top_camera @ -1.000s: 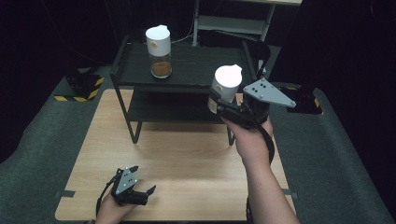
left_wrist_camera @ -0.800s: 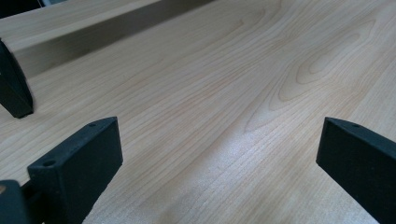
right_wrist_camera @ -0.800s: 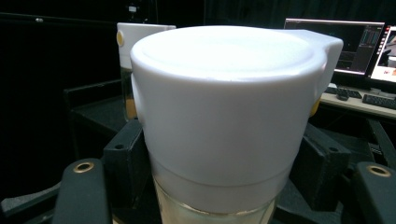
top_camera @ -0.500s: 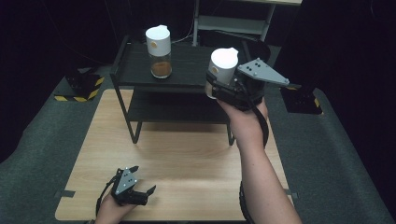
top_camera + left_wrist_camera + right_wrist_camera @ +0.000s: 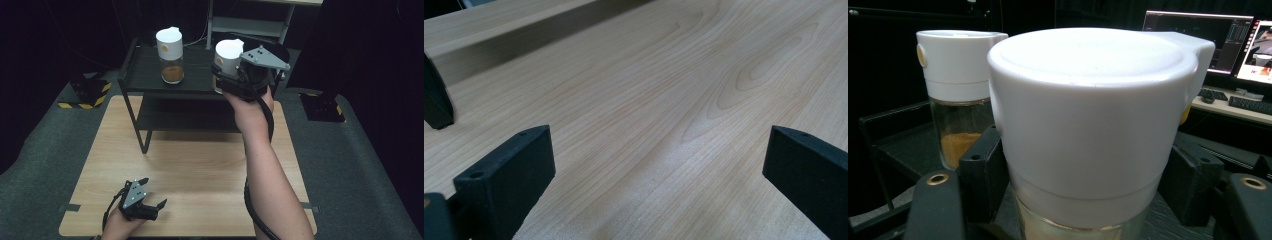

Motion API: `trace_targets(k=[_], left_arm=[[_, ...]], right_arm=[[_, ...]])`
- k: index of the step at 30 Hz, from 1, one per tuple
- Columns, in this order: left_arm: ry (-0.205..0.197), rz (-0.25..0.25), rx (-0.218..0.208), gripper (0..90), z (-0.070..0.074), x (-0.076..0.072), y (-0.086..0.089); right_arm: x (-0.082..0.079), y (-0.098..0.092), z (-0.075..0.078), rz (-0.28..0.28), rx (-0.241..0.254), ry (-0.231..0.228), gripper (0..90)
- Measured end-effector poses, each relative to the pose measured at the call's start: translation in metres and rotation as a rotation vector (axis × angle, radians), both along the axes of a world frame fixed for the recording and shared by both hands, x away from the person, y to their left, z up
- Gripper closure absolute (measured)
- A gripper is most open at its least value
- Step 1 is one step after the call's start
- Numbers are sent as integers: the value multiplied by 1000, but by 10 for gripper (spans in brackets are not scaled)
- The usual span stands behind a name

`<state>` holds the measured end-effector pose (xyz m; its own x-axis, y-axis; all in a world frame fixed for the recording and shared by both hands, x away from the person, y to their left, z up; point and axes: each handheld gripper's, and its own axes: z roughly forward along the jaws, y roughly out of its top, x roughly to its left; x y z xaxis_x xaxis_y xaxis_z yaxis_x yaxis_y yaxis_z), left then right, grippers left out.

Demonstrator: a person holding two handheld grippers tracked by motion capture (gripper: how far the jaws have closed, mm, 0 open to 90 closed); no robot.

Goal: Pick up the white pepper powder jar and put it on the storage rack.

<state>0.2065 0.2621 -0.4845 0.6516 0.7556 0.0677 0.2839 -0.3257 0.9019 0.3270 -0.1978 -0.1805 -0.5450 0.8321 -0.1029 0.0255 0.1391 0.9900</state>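
Observation:
My right gripper (image 5: 223, 76) is shut on a glass jar with a white lid (image 5: 228, 56), held upright above the right half of the black shelf's top (image 5: 145, 70). In the right gripper view the held jar (image 5: 1093, 125) sits close between the black jaws. A second white-lidded jar (image 5: 170, 55) with brown powder stands on the shelf top to the left; that second jar (image 5: 958, 85) lies behind and left in the right gripper view. My left gripper (image 5: 150, 207) rests low at the wooden table's front left, open, with bare wood (image 5: 659, 130) between its jaws.
The black two-tier shelf stands on the far half of the wooden table (image 5: 200, 165). Its leg (image 5: 135, 117) comes down at the left. Dark floor mats surround the table. Monitors and a keyboard (image 5: 1248, 102) sit far off to the right.
My right gripper has carried the jar left and farther back, rising a little, from beside the shelf's right end to over its top. The left gripper has stayed put.

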Motion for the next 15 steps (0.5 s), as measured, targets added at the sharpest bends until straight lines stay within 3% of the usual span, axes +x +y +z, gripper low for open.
trace_targets(k=[15], left_arm=[[5, -7, -12, 6, 0, 1, 3]], right_arm=[[29, 28, 8, -25, -21, 32, 302]])
